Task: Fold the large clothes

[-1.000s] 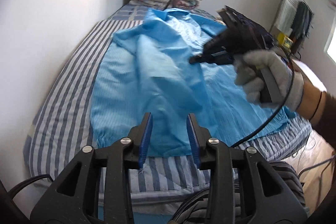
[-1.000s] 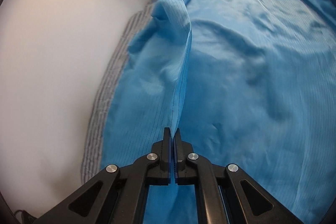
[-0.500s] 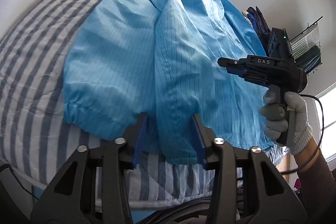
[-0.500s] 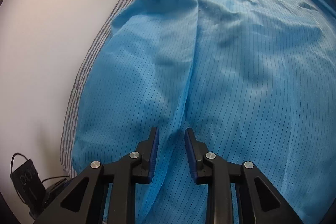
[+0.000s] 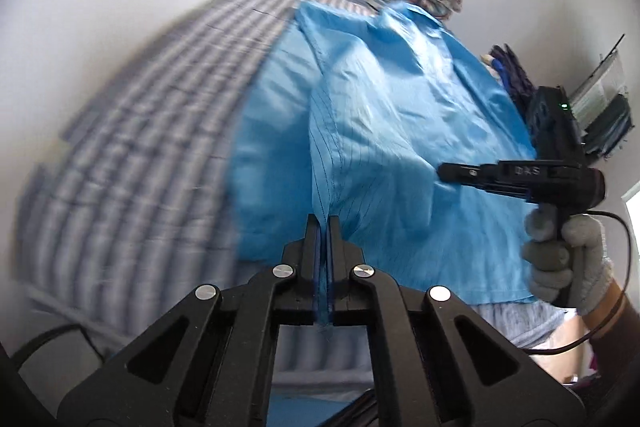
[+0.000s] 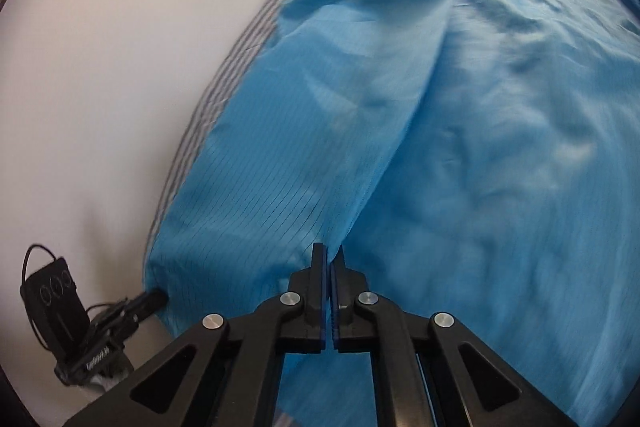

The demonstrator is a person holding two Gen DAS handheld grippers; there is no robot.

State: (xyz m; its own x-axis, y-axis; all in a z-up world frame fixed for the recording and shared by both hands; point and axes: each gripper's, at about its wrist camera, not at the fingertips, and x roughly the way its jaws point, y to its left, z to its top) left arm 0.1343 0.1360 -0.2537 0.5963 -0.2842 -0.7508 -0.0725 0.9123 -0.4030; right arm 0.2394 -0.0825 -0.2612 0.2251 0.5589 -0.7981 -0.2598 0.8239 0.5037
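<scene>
Left of the left gripper's fingers [image 5: 308,227] the striped bed [image 5: 132,163] smears into blur; the blue garment [image 6: 500,147] runs past the frame's edge.

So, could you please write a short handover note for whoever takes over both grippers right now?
Left gripper: jaws have just closed, pinching the blue garment at its near hem fold.
Right gripper: jaws have just closed on a fold of the same cloth.
Garment lies spread on the striped bed, one side panel already folded over the middle.
Left: probably carry the pinched fold across, then finish the remaining folds.
</scene>
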